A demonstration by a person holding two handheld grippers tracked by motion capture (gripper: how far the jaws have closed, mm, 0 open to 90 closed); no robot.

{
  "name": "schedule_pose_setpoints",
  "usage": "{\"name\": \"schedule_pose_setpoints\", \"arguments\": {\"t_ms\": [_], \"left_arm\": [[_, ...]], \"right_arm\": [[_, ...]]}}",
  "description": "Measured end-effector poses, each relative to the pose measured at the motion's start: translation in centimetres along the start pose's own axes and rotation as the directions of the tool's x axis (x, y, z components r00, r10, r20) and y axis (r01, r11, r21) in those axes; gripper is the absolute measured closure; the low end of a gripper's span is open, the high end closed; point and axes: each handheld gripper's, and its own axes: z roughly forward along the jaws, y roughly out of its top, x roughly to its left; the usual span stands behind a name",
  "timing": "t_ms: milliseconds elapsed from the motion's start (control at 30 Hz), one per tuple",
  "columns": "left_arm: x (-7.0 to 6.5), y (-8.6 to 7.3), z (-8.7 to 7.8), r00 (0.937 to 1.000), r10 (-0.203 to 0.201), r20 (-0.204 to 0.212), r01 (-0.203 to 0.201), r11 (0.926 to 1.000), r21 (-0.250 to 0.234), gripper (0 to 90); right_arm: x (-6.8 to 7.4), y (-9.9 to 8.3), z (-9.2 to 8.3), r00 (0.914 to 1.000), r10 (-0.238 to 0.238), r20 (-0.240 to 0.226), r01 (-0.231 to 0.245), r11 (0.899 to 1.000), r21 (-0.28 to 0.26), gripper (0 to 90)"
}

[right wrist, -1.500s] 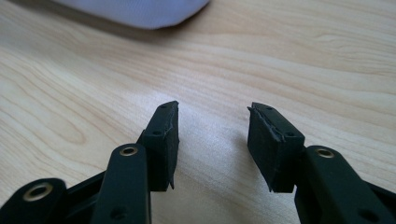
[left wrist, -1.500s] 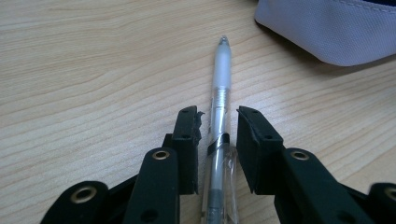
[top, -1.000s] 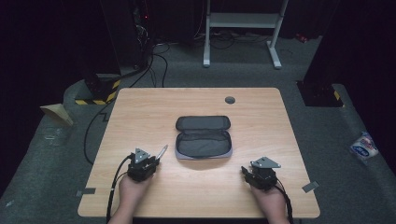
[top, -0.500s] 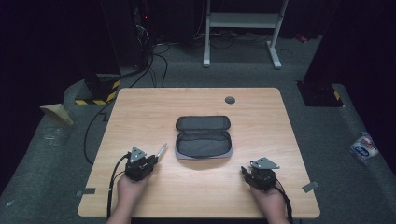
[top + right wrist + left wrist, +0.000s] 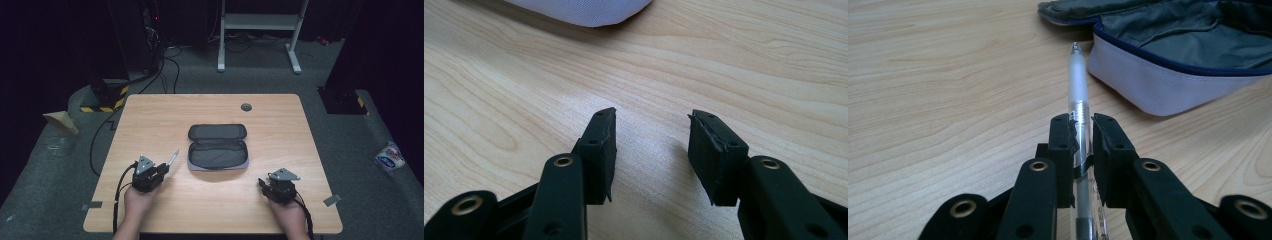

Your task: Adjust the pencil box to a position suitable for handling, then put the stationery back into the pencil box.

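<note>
A translucent white pen (image 5: 1077,95) is clamped between the jaws of my left gripper (image 5: 1081,134), its tip pointing toward the open pencil case (image 5: 1168,65). From above, the left gripper (image 5: 161,170) sits at the table's front left with the pen (image 5: 172,158) sticking out toward the grey case (image 5: 218,146), which lies unzipped in the middle of the table, lid folded back. My right gripper (image 5: 263,186) rests at the front right. Its jaws (image 5: 653,145) stand apart over bare wood with nothing between them.
The wooden table (image 5: 150,115) has a round cable grommet (image 5: 246,106) near its far edge. Cables trail off the left side onto the dark carpet. A metal stand (image 5: 260,30) and a white bag (image 5: 389,156) sit on the floor beyond.
The left gripper with the pen has shifted slightly toward the near left. The right gripper has stayed put.
</note>
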Motion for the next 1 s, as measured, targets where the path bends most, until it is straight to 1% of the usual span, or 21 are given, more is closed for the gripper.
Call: {"name": "schedule_pose_setpoints", "arguments": {"t_ms": [67, 100, 167, 233, 267, 333, 400, 433, 500, 600, 667, 733, 767, 833, 900, 933, 967, 1000], "left_arm": [[-0.3, 0.1, 0.0, 1.0000, 0.001, -0.007, -0.001, 1.0000, -0.004, 79.0], [-0.3, 0.1, 0.0, 1.0000, -0.006, -0.006, 0.006, 1.0000, -0.008, 79.0], [-0.5, 0.2, -0.1, 0.9998, -0.019, 0.005, 0.019, 0.9997, -0.013, 78.9], [-0.7, 0.3, -0.1, 0.9997, -0.020, 0.012, 0.021, 0.9996, -0.017, 78.9], [-0.9, 0.3, -0.2, 0.9998, -0.016, 0.010, 0.016, 0.9997, -0.020, 79.0], [-1.1, 0.4, -0.2, 0.9998, -0.019, 0.007, 0.019, 0.9994, -0.028, 78.9], [-1.2, 0.5, -0.2, 0.9997, -0.023, 0.009, 0.023, 0.9993, -0.031, 78.9], [-1.1, 0.6, -0.1, 0.9996, -0.027, 0.005, 0.027, 0.9991, -0.032, 78.9], [-1.1, 0.8, -0.1, 0.9998, -0.018, -0.004, 0.018, 0.9997, -0.016, 78.9], [-0.9, 1.3, 0.0, 0.9998, -0.020, -0.003, 0.020, 0.9998, -0.010, 78.9], [-0.8, 1.7, -0.1, 0.9995, -0.031, 0.002, 0.031, 0.9994, -0.013, 78.9], [-0.9, 2.1, -0.1, 0.9999, -0.016, -0.004, 0.016, 0.9998, -0.014, 78.9], [-0.9, 2.1, -0.1, 0.9999, -0.016, -0.004, 0.016, 0.9998, -0.014, 78.9], [-1.1, 2.6, -0.2, 1.0000, -0.006, -0.001, 0.006, 0.9999, -0.016, 78.9], [-1.2, 2.8, -0.3, 1.0000, -0.007, 0.004, 0.007, 0.9998, -0.018, 78.9], [-1.3, 2.8, -0.4, 1.0000, 0.000, 0.005, 0.000, 0.9999, -0.014, 78.9], [-1.3, 2.8, -0.4, 1.0000, 0.000, 0.005, 0.000, 0.9999, -0.014, 78.9], [-1.4, 3.0, -0.5, 0.9999, 0.010, -0.003, -0.010, 0.9998, -0.017, 78.9]], "right_arm": [[0.0, 0.0, 0.0, 1.0000, 0.005, 0.001, -0.005, 1.000, 0.001, 53.7], [0.0, 0.0, 0.0, 1.0000, 0.005, 0.001, -0.005, 1.000, 0.001, 53.7], [0.0, 0.0, 0.0, 1.0000, 0.008, -0.001, -0.008, 1.000, 0.002, 53.6], [-0.1, 0.0, 0.0, 0.9999, 0.015, -0.004, -0.015, 1.000, 0.005, 53.5], [-0.1, 0.0, 0.0, 0.9999, 0.015, -0.005, -0.015, 1.000, 0.005, 53.5], [0.0, 0.0, 0.0, 0.9999, 0.012, -0.005, -0.012, 1.000, 0.003, 53.7], [-0.1, 0.0, 0.0, 0.9998, 0.017, -0.007, -0.017, 1.000, 0.005, 53.7], [-0.2, 0.0, 0.0, 0.9994, 0.029, -0.020, -0.028, 1.000, 0.006, 53.7], [-0.3, 0.0, 0.1, 0.9992, 0.029, -0.028, -0.029, 1.000, 0.007, 53.4], [-0.3, 0.0, 0.1, 0.9991, 0.028, -0.031, -0.028, 1.000, 0.007, 52.9], [-0.4, 0.0, 0.1, 0.9990, 0.032, -0.031, -0.032, 0.999, 0.009, 52.3], [-0.4, 0.0, 0.1, 0.9992, 0.030, -0.028, -0.029, 1.000, 0.008, 51.8], [-0.4, 0.0, 0.1, 0.9992, 0.030, -0.027, -0.030, 1.000, 0.008, 51.6], [-0.4, 0.0, 0.1, 0.9991, 0.034, -0.026, -0.034, 0.999, 0.009, 51.1], [-0.4, 0.0, 0.1, 0.9990, 0.037, -0.027, -0.036, 0.999, 0.011, 50.9], [-0.4, 0.0, 0.1, 0.9989, 0.040, -0.025, -0.040, 0.999, 0.012, 50.7], [-0.4, 0.0, 0.1, 0.9989, 0.040, -0.025, -0.040, 0.999, 0.012, 50.7], [-0.4, 0.0, 0.1, 0.9988, 0.043, -0.022, -0.042, 0.999, 0.012, 49.6]]}}
